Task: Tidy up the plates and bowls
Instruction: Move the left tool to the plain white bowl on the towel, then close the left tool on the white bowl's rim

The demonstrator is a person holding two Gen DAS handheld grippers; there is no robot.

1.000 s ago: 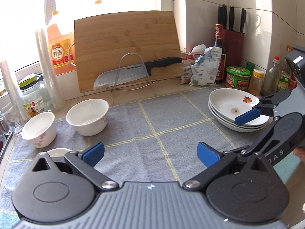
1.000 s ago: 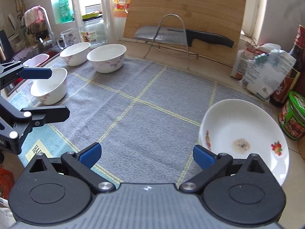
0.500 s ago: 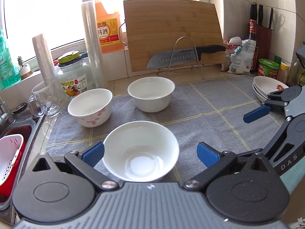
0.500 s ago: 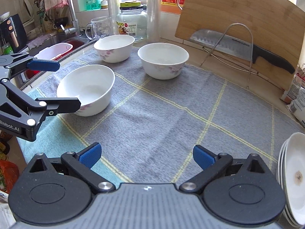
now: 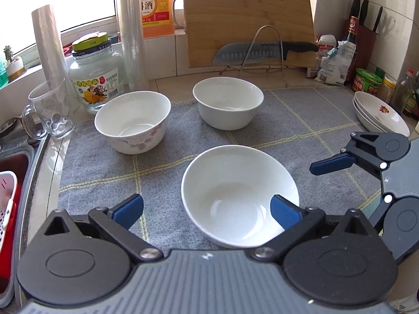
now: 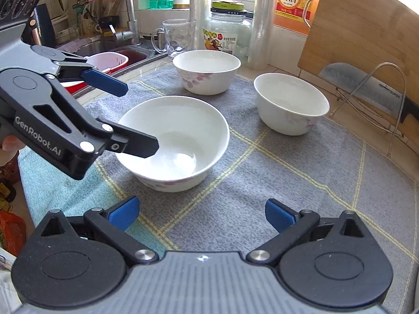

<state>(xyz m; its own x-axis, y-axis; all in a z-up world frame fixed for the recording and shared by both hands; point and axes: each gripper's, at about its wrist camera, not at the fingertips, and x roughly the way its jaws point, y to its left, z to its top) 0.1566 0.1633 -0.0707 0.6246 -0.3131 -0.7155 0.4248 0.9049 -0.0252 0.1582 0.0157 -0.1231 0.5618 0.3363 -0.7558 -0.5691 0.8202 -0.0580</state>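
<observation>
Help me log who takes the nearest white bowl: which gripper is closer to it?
Left. The left gripper is open at the nearest bowl, one finger over its rim. The right gripper hangs open, short of it, above the mat.

Three bowls stand on the mat (image 5: 301, 120) that covers the counter (image 5: 167, 81). The nearest bowl (image 5: 239, 196) lies between the spread fingers of the left tongs (image 5: 207, 209), its rim by the right-hand finger. Behind it to the left stands the second bowl (image 5: 132, 121), and behind it to the right the third bowl (image 5: 227, 102). The stacked plates (image 5: 379, 112) sit at the mat's far right edge. The cutting board (image 5: 248, 21) leans against the wall behind the bowls, a knife (image 5: 262, 51) on a rack before it. The sink (image 6: 115, 52) lies left of the mat.
</observation>
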